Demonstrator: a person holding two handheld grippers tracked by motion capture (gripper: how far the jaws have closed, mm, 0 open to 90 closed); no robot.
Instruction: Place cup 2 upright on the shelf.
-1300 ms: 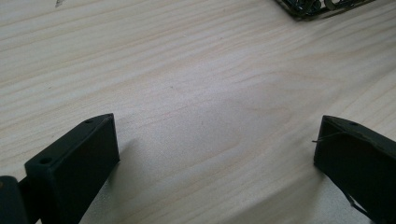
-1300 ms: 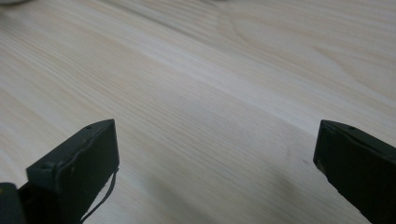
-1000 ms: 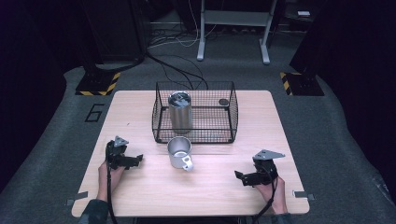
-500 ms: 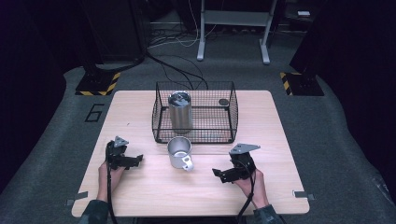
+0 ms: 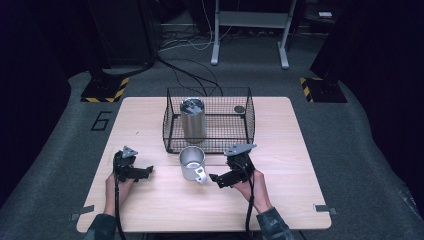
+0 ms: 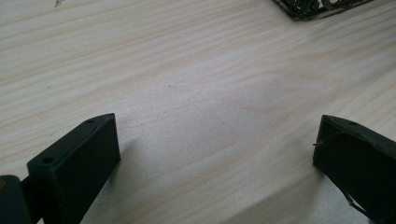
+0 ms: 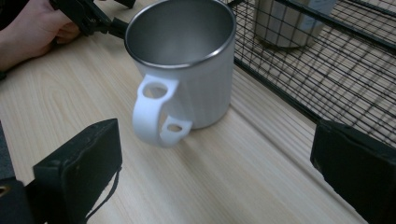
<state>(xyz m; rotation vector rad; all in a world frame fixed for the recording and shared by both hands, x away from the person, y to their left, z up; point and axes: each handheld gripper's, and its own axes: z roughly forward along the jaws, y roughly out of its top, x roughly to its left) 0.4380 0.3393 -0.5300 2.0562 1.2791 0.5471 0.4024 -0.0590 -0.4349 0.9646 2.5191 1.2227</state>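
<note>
The right claw (image 5: pixel 218 180), jaws spread wide, points at the white-handled steel mug (image 5: pixel 192 162) standing upright on the wooden tabletop (image 5: pixel 280 150) just before the black wire basket (image 5: pixel 247 112). It should straddle the handle squarely, then close. The basket holds a tall steel tumbler (image 5: pixel 192 120). The left claw (image 5: pixel 146 171) rests agape.

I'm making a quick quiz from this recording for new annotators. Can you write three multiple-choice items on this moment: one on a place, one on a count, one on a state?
1. Where does the mug stand?
A. in the wire basket
B. on the table in front of the wire basket
C. on the floor

2. How many holes has the mug's handle?
A. none
B. two
C. four

3. How is the right gripper?
A. open, near the handle
B. shut on the mug
C. inside the basket

Key: B, it stands outside the wire basket; B, two holes show; A, its jaws stand apart.
</note>
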